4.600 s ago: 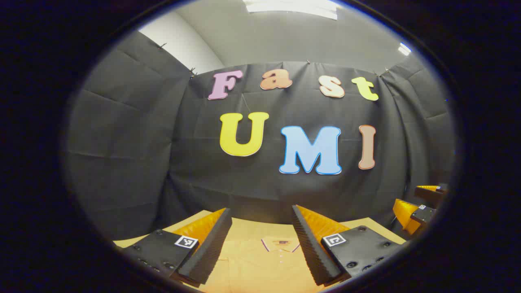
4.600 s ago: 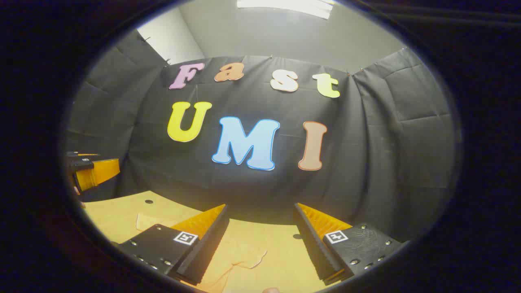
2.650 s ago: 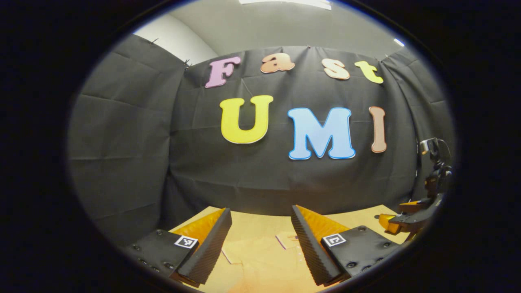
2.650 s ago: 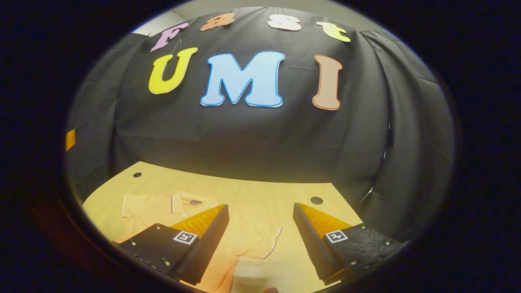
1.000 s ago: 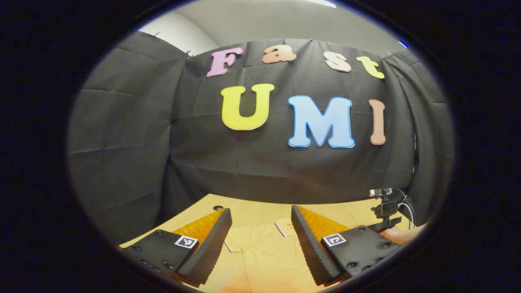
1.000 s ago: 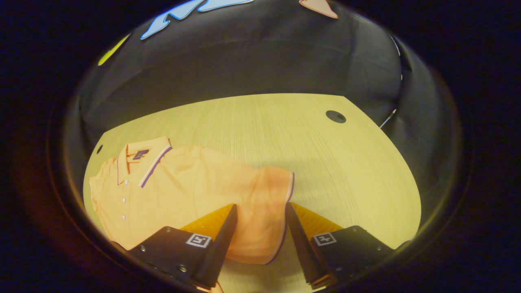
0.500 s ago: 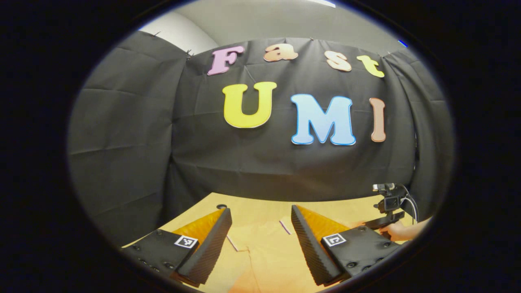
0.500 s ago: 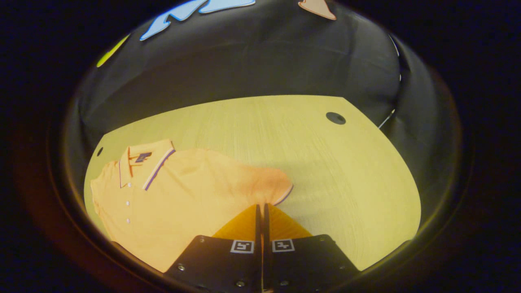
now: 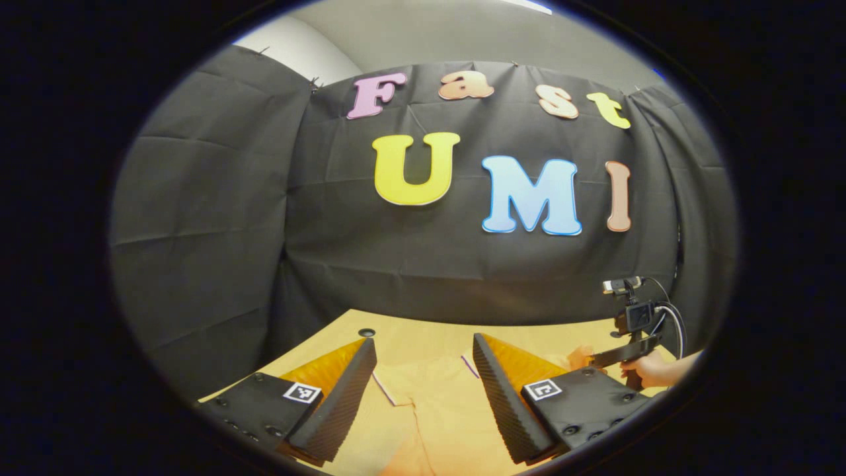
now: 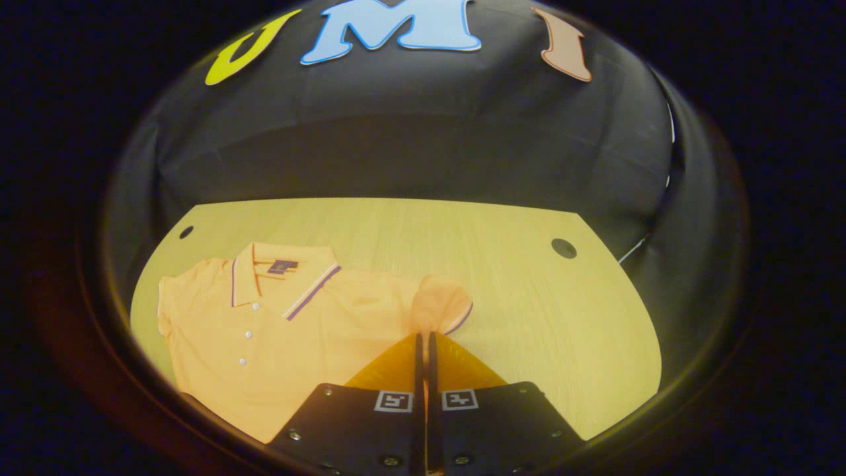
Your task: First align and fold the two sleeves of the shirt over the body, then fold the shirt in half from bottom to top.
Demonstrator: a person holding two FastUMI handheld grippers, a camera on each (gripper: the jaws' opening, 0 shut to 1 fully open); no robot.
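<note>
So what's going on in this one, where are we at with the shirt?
A person with a gripper in each hand is starting to fold an orange polo shirt lying face up on a wooden table. The right gripper is shut on the shirt's sleeve, which bunches up at its fingertips. The left gripper hangs open above the collar, holding nothing. Neither sleeve is folded over the body yet.

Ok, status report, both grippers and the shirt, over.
Right gripper shut on sleeve. Left gripper open above shirt. Second sleeve unfolded. Table clear of obstacles.
</note>
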